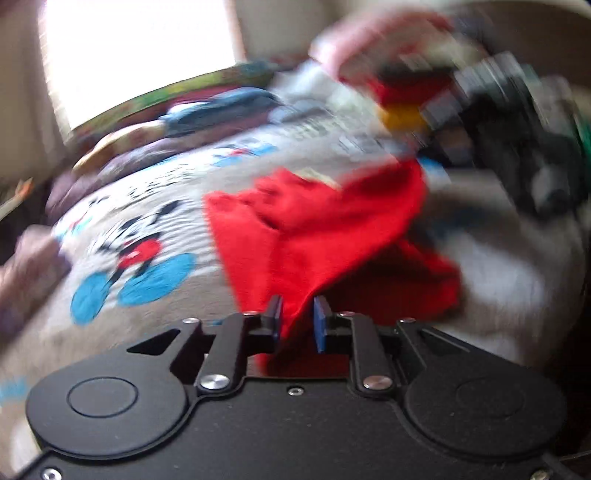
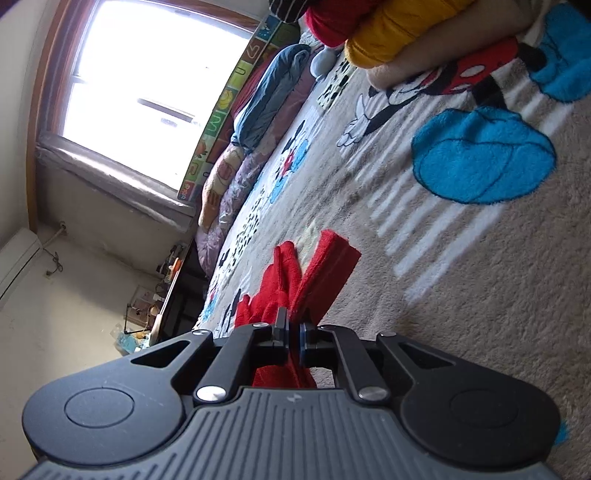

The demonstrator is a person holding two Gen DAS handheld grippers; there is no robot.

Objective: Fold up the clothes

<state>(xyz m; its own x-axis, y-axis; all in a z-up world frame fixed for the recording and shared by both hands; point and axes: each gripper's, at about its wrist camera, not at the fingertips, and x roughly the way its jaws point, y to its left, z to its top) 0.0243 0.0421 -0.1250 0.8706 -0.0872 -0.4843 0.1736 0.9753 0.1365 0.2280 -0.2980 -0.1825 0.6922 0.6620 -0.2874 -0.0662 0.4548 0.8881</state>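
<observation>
Left gripper (image 1: 297, 321) and right gripper (image 2: 294, 334) each clamp the red garment (image 1: 314, 229) above the cartoon-print blanket (image 1: 147, 229).

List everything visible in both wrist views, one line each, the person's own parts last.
red garment: one, red, on the blanket, pinched by both grippers
cartoon mouse blanket: one, beige with blue, red and black prints, covering the bed
blue garment: one, blue-grey, bundled at the bed's far edge
patterned quilt: one, lilac with prints, along the same edge
alphabet mat: one, multicoloured, upright below the window
window: one, bright, behind the bed
air conditioner: one, white, on the wall
yellow sleeve: one, yellow, at the top of the right wrist view
left gripper: one, black, shut on red cloth
right gripper: one, black, shut on red cloth
</observation>
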